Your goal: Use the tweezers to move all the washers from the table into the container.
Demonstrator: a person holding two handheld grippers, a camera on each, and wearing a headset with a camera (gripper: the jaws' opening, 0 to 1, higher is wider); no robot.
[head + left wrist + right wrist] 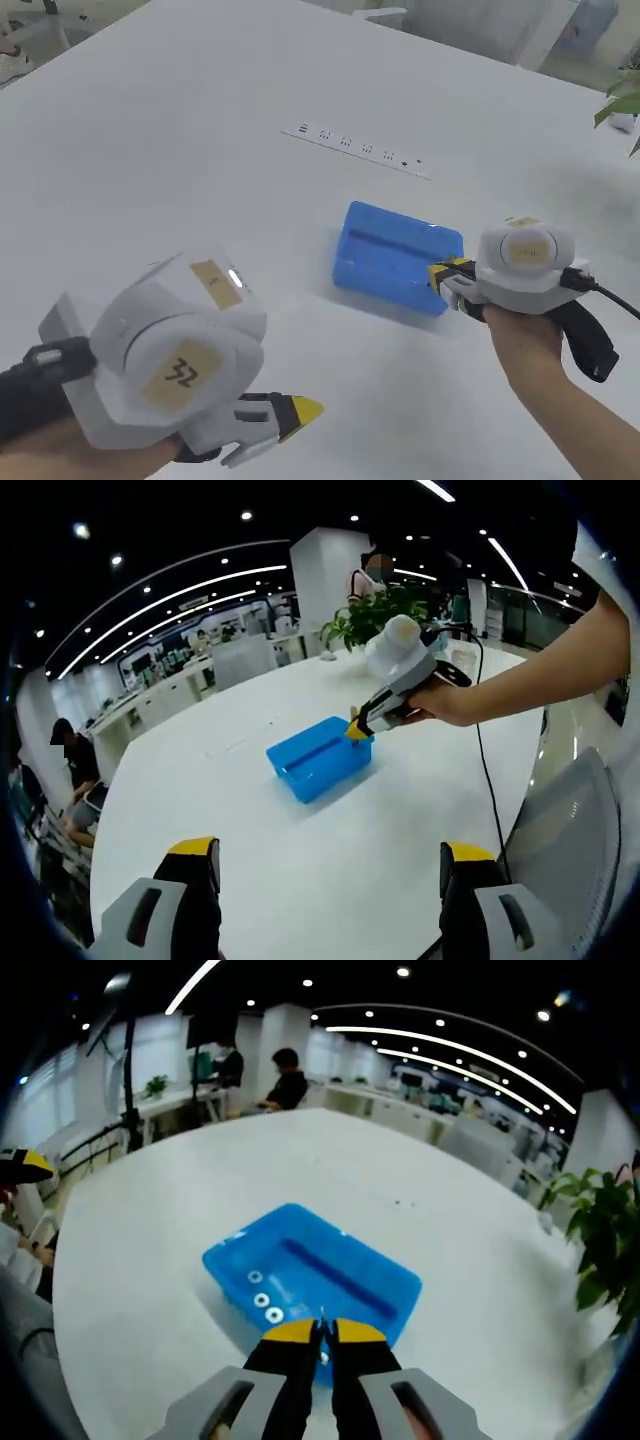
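Washers [262,1300]: three lay in container [340,1245], just ahead of right gripper [322,1328].
Right gripper: jaws pressed together on thin tweezers [322,1313].
Left gripper [330,852]: jaws apart, empty.
Risk: loosened squeeze could drop tweezers into container.

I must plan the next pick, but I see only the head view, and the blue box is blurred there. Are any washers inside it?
Observer: Yes. The right gripper view shows three washers in the blue box, in a row near one wall.
Operator: Does the right gripper hold something?
Observer: Its jaws are pressed together, and a thin tip, probably the tweezers, sticks out between them.
Operator: And the left gripper?
Observer: In its own view it is wide open, with nothing between its jaws.
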